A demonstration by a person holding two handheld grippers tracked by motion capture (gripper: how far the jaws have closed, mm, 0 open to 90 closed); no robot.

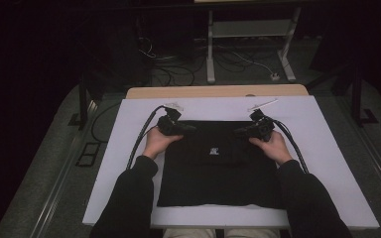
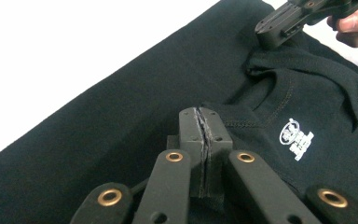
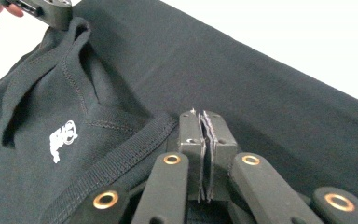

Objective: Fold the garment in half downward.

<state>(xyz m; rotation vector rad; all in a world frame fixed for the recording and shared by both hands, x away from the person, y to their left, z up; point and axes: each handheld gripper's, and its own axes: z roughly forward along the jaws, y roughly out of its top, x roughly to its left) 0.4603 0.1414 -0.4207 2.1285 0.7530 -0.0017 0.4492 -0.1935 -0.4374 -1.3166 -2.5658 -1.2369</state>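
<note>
A black garment (image 1: pixel 218 168) lies flat on the white sheet (image 1: pixel 327 148), folded into a rough rectangle. It sits at the middle of the sheet, with its near edge close to the person's side and its far edge short of the sheet's far edge. A small white logo (image 1: pixel 214 150) is printed on the garment's upper layer, near its centre line and toward the far edge. In the right gripper view, a ribbed band (image 3: pixel 116 158) with visible stitching runs diagonally beside the logo (image 3: pixel 63 139).

The left gripper (image 1: pixel 187 128) rests at the garment's far left corner. In the left gripper view its jaws stand pressed together, pads meeting, with cloth bunched at their tips; the left gripper (image 2: pixel 204 122) is clamped on a fold of the garment (image 2: pixel 121 126). The left hand (image 1: pixel 158 141) holds it from the near side.

The right gripper (image 1: pixel 240 132) rests at the garment's far right corner. In the right gripper view its jaws are likewise pressed together, with the right gripper (image 3: pixel 203 122) pinching the garment (image 3: pixel 270 102) next to the ribbed band. The right hand (image 1: pixel 273 145) holds it.

A cable (image 1: pixel 141 139) trails from each gripper along the garment's sides toward the person. The sheet covers a table (image 1: pixel 213 91) whose wooden edge shows beyond the garment.
</note>
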